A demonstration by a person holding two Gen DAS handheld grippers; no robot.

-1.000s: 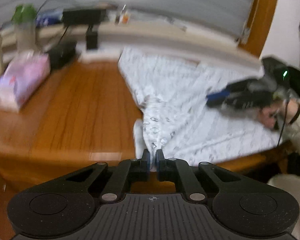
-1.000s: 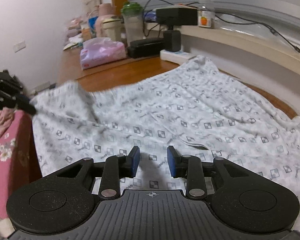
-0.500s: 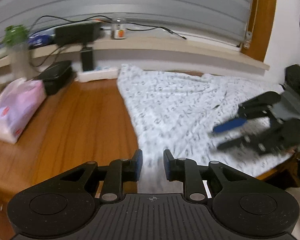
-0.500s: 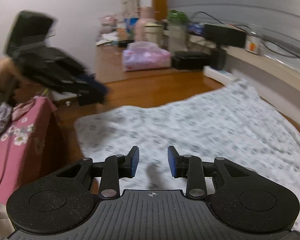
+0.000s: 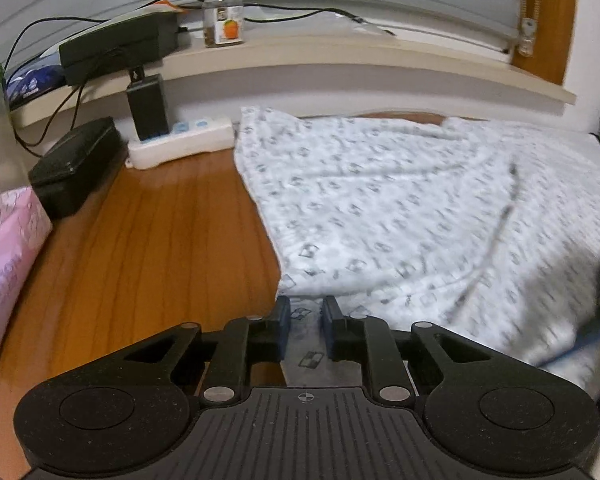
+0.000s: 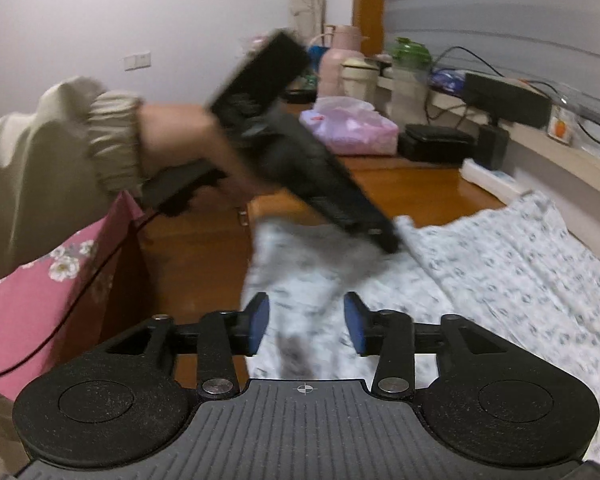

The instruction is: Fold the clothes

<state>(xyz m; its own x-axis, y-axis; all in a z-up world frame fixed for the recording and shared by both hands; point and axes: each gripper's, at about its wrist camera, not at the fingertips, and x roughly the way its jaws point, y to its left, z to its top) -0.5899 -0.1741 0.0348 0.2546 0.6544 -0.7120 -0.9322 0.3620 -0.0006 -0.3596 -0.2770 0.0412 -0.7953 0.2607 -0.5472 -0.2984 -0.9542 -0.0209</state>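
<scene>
The garment (image 5: 400,216) I'm working with, white cloth printed with small grey squares, lies spread over the wooden table (image 5: 160,240), reaching from just under my left tongs (image 5: 305,320) out ahead and to their right, up to the wall below the shelf. Its near left corner runs right between the fingers of those tongs. Their jaws stand a narrow gap apart and are closing, with cloth lying in the gap; the blue pads (image 5: 283,320) do not press it yet.

From my right tongs (image 6: 305,322) the same cloth stretches ahead and off to the right, blurred close in. These jaws stand wider apart and are opening; cloth lies below the gap, and nothing is gripped.

Ahead of the right tongs and to their left, the left tongs hover over the cloth's edge, motion-blurred, held by a hand (image 6: 188,136) in a beige sleeve (image 6: 60,148).

Ahead-left of the left tongs sit a white power strip (image 5: 180,140) with a black plug, a black case (image 5: 74,164) and a pink tissue pack (image 5: 4,264). On the shelf (image 5: 340,56) beyond stand a black box (image 5: 116,46) and a small jar (image 5: 222,14) with an orange on its label. Left of the right tongs hangs pink flowered fabric (image 6: 40,300).
</scene>
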